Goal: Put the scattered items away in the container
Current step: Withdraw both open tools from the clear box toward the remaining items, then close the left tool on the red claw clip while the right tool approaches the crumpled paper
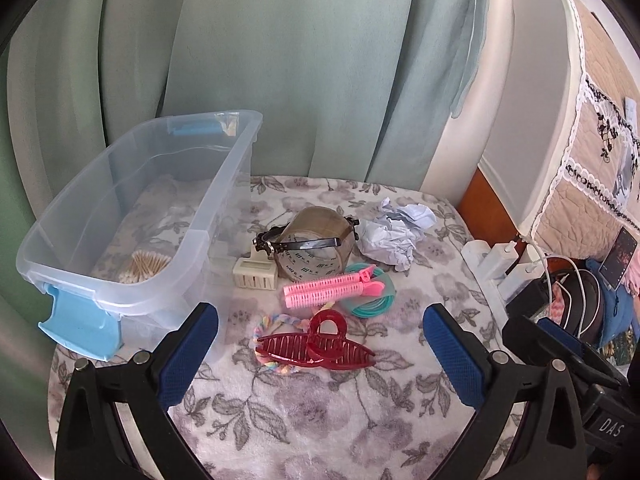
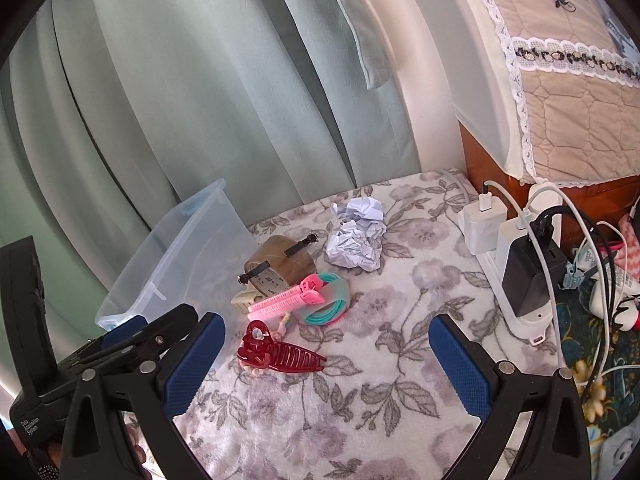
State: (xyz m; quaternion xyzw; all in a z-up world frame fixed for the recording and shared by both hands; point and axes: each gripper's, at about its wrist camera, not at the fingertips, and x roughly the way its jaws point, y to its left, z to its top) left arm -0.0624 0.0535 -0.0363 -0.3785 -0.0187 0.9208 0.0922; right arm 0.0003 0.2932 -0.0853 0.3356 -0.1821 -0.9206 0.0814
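Curtains back the floral cloth [image 1: 320, 420]; tape roll [image 1: 316, 246] half hides the headband [image 1: 304, 245]; both grippers [image 1: 320, 354] [image 2: 326, 360] gape empty.

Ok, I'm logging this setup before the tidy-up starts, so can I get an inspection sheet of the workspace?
Surface: floral blanket.
Job's things: clear bin holds cotton swabs; outside it lie red claw clip, pink clip, tape roll, cream clip, teal ring, braided hair tie, crumpled paper.
Clutter: nothing seen.
Grippers: left gripper and right gripper open, empty.
Cables: chargers on power strip, right edge.
Surroundings: green curtain.
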